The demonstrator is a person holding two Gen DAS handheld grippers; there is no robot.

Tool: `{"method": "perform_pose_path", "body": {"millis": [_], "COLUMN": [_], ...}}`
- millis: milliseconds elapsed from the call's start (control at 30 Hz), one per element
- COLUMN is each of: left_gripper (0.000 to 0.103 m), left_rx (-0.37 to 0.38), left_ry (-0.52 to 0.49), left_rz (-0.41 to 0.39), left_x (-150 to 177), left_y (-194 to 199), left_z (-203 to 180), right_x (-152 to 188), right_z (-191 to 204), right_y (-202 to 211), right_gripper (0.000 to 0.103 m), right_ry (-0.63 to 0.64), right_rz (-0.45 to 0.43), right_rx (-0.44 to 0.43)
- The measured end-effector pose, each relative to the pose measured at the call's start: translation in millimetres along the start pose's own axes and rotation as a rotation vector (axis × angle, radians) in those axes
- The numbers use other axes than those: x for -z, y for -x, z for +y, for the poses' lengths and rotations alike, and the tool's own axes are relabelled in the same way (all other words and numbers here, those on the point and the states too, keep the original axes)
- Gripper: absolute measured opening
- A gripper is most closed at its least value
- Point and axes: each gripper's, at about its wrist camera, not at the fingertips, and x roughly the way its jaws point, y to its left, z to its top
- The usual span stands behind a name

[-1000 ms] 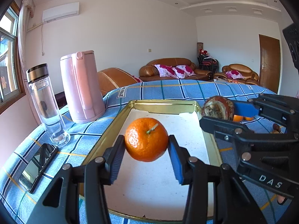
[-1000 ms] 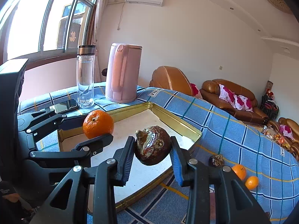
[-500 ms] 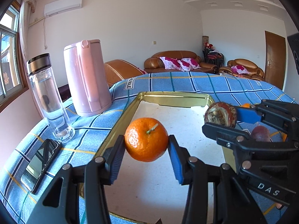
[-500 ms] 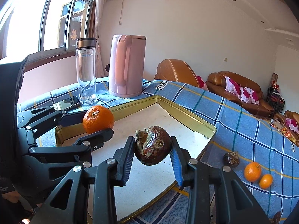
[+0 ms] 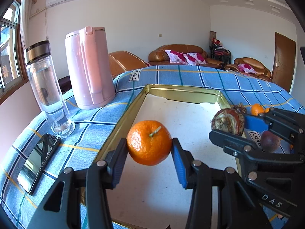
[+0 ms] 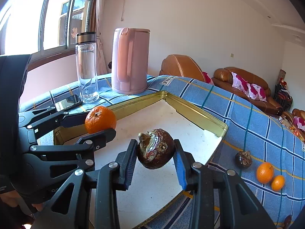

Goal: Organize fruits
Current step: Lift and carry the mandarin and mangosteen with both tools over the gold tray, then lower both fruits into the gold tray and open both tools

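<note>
My left gripper [image 5: 149, 152] is shut on an orange mandarin [image 5: 149, 142] and holds it above the left part of the gold-rimmed white tray [image 5: 183, 93]. My right gripper [image 6: 155, 157] is shut on a dark brown wrinkled fruit [image 6: 155, 148] and holds it above the tray [image 6: 196, 112], to the right of the left gripper. The brown fruit [image 5: 227, 121] also shows in the left wrist view, and the mandarin [image 6: 100, 119] in the right wrist view. The tray floor below them is bare.
A pink kettle [image 5: 88, 66], a glass bottle [image 5: 47, 89] and a phone [image 5: 37, 162] stand left of the tray on the blue checked cloth. Right of the tray lie another brown fruit [image 6: 243, 159], two mandarins [image 6: 265, 172] and a purple fruit [image 5: 269, 141].
Both grippers, each still holding its fruit, have moved forward and lower over the tray. The kettle and bottle look closer now.
</note>
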Motion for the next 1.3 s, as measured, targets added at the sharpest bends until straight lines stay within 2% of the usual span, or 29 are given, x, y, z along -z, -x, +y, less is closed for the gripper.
{"method": "perform_pose_path", "body": {"millis": [767,1300], "left_gripper": [0.048,0.048], "left_rx": [0.019,0.018], "left_ry": [0.049,0.05], "left_rz": [0.115,0.14], "left_x": [1.0,0.3], "left_y": [-22.8,-27.4], "left_z": [10.5,11.1], "right_x": [7.6,7.9], "right_z": [1.8,4.3], "right_y": [-25.4,-31.6], "right_gripper": [0.039,0.039], "right_ry": [-0.029,-0.023], "right_rz": [0.096,0.136], "right_rx": [-0.008,0.002]}}
